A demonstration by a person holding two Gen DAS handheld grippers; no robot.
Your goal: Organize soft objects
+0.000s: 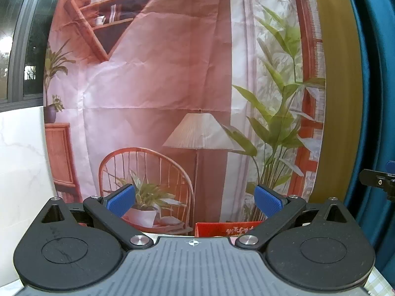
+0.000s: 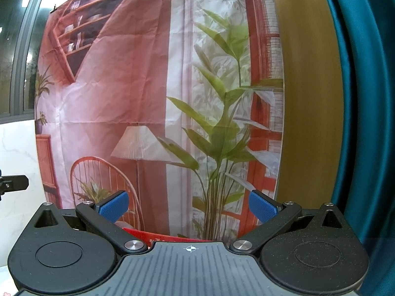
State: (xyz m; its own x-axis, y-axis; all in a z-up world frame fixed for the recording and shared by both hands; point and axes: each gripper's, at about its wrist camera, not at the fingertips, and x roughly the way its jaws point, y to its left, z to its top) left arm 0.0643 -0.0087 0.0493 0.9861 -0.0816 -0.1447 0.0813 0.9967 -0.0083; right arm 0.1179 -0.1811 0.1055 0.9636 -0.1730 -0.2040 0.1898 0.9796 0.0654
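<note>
Just beyond my left claw, a red box (image 1: 228,229) carries gold characters, seemingly upside down and too blurred to read.

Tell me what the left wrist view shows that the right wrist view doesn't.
Only left wrist: the right hand-held gripper at its right edge, and a checked cloth corner. Only right wrist: part of the left hand-held gripper at its left edge. Both share: the printed fabric room-scene backdrop, red cardboard box with printed characters, teal curtain, dark window, and open blue-padded fingers holding nothing.
</note>
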